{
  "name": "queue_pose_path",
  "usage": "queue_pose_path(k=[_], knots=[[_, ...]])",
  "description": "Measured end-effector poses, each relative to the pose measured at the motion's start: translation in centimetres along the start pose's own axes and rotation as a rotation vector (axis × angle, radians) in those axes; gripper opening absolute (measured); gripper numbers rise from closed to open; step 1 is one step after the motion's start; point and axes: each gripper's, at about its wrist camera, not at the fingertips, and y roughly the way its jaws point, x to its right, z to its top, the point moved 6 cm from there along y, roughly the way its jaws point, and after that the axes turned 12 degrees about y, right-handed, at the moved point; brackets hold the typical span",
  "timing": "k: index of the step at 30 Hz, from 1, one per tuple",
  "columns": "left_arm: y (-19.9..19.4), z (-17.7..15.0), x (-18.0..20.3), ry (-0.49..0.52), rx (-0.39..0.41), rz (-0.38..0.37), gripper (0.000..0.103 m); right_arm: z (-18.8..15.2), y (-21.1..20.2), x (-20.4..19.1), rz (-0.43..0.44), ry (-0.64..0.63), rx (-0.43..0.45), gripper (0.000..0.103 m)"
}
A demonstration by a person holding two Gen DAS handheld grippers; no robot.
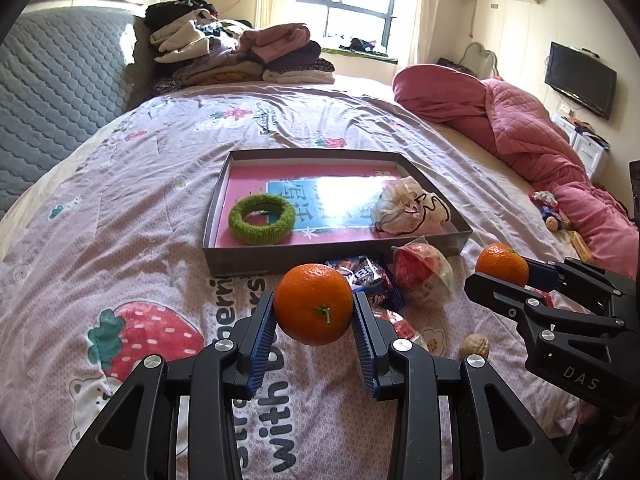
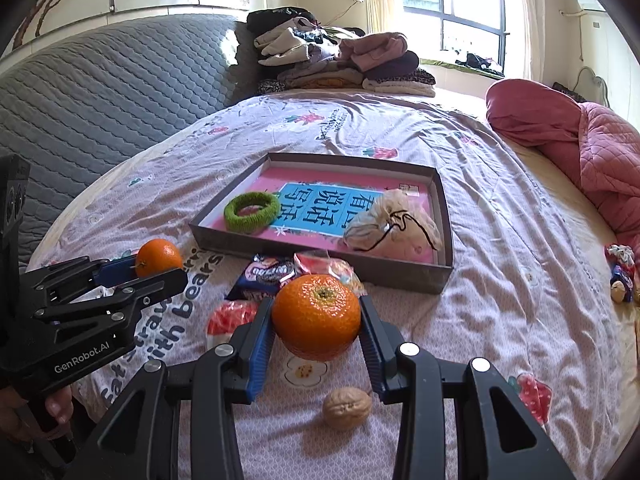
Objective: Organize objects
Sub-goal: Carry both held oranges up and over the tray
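Gripping one orange [image 1: 313,305] between its pads, the left hand-held gripper [image 1: 313,312] hangs above the bed [image 1: 120,208]; the right hand-held gripper [image 2: 317,318] clamps a second orange [image 2: 316,316]. Ahead of both lies the tray [image 2: 320,266], a walnut [image 2: 347,407] beneath the right one.

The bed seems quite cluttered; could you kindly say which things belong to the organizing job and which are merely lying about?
Job: left orange, right orange, tray, green ring, drawstring pouch, snack packets, walnut.

Lying about: folded clothes, pink quilt, television.
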Motion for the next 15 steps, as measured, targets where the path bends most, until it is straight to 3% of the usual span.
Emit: queue_pose_path(k=[15], knots=[[-0.1, 1.6, -1.0, -0.025, 0.008, 0.025, 0.038, 2.1, 0.2, -0.6, 0.008, 0.004, 0.026, 0.041]])
